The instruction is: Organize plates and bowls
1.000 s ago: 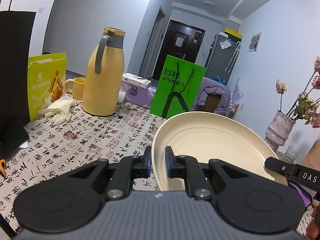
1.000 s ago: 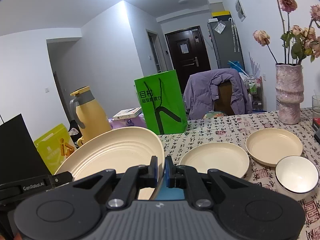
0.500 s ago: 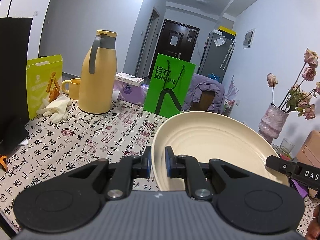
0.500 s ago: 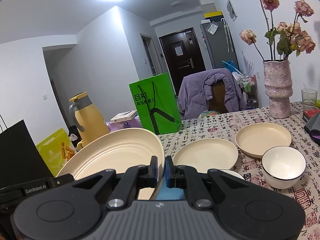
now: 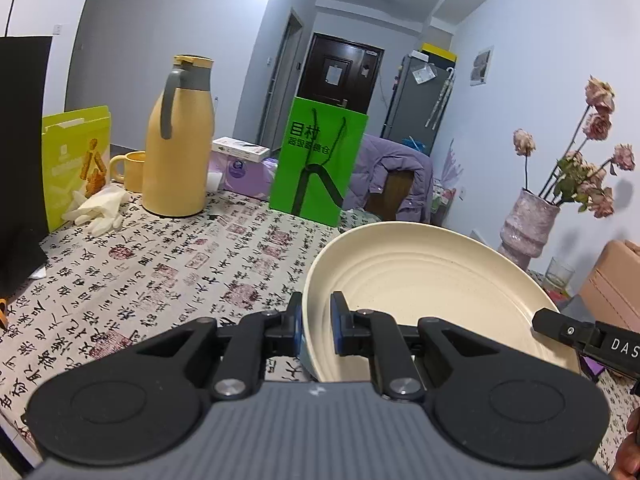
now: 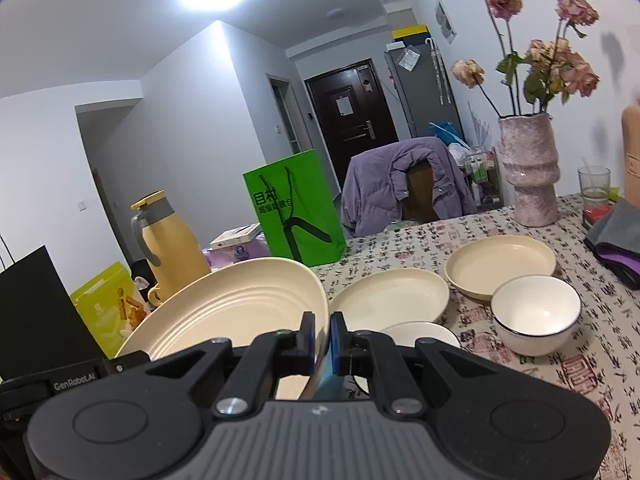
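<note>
Cream-coloured and ridged inside, the big plate [image 5: 432,292] fills the lower right of the left wrist view and the lower left of the right wrist view, lifted clear of the patterned tablecloth [image 5: 168,264]. Both grippers grasp it by opposite edges: the left gripper [image 5: 316,326] is clenched on the rim nearest it, and the right gripper [image 6: 322,338] is clenched on the other rim, with a blue underside showing below the pads.

It looks like a stiff, light plate with a smooth, probably slippery finish, so the thin rim is the natural place to pinch, and 2 opposed grips should keep it from tilting. It may chip if set down hard.

In the right wrist view, 2 smaller plates [image 6: 394,294] and a white bowl [image 6: 536,314] sit at centre right, with another white dish [image 6: 420,332] just behind the right gripper.
</note>
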`<move>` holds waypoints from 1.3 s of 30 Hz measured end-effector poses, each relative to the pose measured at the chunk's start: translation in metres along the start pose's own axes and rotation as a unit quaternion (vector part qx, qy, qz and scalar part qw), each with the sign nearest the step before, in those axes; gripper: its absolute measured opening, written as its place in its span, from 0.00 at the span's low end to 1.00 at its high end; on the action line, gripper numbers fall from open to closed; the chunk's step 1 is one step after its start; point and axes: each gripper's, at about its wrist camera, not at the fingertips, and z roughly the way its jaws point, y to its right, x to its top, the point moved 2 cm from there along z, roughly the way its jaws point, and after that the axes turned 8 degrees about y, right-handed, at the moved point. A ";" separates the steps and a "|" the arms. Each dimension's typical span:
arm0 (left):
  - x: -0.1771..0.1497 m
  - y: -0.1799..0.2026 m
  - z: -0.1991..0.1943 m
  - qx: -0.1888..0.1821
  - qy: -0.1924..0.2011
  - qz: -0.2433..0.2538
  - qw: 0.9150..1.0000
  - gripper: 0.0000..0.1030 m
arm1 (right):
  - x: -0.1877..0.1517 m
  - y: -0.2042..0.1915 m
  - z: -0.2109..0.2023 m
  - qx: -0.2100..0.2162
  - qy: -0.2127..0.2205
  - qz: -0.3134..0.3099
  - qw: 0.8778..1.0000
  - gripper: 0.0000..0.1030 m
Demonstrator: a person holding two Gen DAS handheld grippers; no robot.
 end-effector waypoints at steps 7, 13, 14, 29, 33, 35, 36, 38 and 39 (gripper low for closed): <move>-0.011 0.012 -0.001 -0.012 -0.010 0.011 1.000 0.13 | -0.008 0.017 -0.012 -0.011 0.000 0.013 1.000 0.08; -0.020 0.022 -0.001 -0.017 -0.019 0.021 0.999 0.13 | -0.015 0.030 -0.018 -0.019 -0.006 0.022 1.000 0.08; -0.021 0.023 -0.001 -0.017 -0.020 0.023 0.999 0.13 | -0.017 0.032 -0.019 -0.020 -0.006 0.023 1.000 0.08; -0.037 0.035 -0.001 -0.025 -0.037 0.040 0.998 0.13 | -0.030 0.053 -0.027 -0.030 -0.015 0.039 0.999 0.08; -0.040 0.036 -0.003 -0.026 -0.037 0.042 0.998 0.13 | -0.032 0.055 -0.028 -0.030 -0.017 0.041 0.999 0.08; -0.041 0.035 -0.003 -0.027 -0.038 0.043 0.998 0.13 | -0.033 0.056 -0.028 -0.030 -0.017 0.041 0.999 0.08; -0.041 0.036 -0.004 -0.027 -0.038 0.043 0.998 0.13 | -0.033 0.056 -0.028 -0.030 -0.017 0.041 0.999 0.08; -0.042 0.036 -0.004 -0.028 -0.038 0.044 0.998 0.13 | -0.033 0.056 -0.029 -0.031 -0.018 0.041 0.999 0.08; -0.043 0.035 -0.004 -0.029 -0.039 0.044 0.998 0.13 | -0.034 0.056 -0.029 -0.031 -0.018 0.041 0.999 0.08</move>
